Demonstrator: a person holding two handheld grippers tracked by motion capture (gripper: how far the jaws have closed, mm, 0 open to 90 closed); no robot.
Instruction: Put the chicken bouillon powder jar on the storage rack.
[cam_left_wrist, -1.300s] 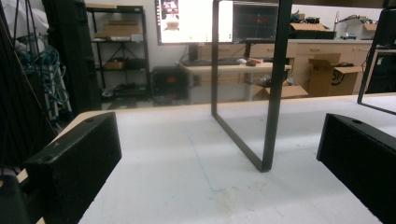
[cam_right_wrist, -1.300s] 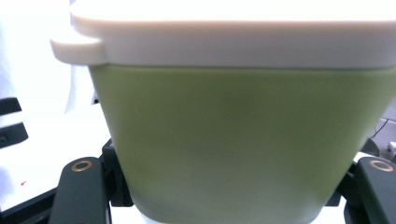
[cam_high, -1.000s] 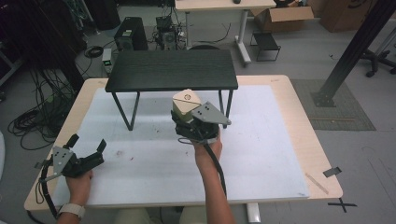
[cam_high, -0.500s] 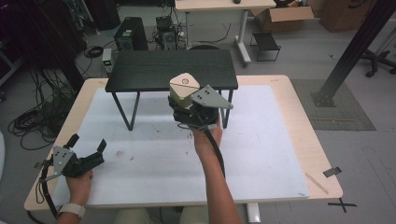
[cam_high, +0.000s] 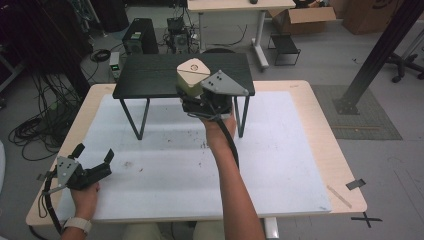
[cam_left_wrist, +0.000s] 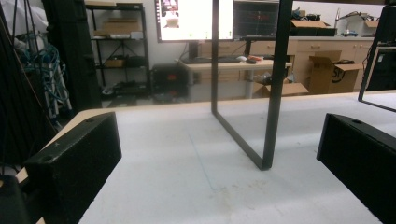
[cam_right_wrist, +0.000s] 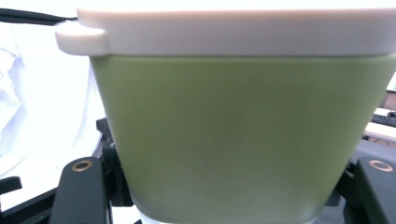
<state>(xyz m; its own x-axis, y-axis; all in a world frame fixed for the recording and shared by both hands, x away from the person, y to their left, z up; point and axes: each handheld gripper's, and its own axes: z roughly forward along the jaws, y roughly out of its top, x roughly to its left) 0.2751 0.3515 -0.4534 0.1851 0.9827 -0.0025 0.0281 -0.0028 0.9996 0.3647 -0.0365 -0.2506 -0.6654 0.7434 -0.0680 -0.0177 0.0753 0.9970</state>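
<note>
A pale green container with a cream lid (cam_high: 191, 76) is held in the air by my right gripper (cam_high: 200, 100), level with the front edge of the small black table (cam_high: 150, 75). In the right gripper view the green container (cam_right_wrist: 233, 135) sits squarely between the two black jaws, which press on its sides. My left gripper (cam_high: 92, 161) rests low at the near left of the white mat (cam_high: 280, 160), jaws spread wide with nothing between them. In the left gripper view its black fingers (cam_left_wrist: 70, 168) frame a leg of the black table (cam_left_wrist: 273, 93).
The black table stands on thin metal legs at the back middle of the mat. The wooden tabletop (cam_high: 330, 135) rims the mat. Beyond lie cables, a computer tower (cam_high: 137, 40), a desk and cardboard boxes (cam_high: 305, 15).
My right gripper has carried the green container away from me and upward, toward the black table's top. The left gripper has stayed put and open.
</note>
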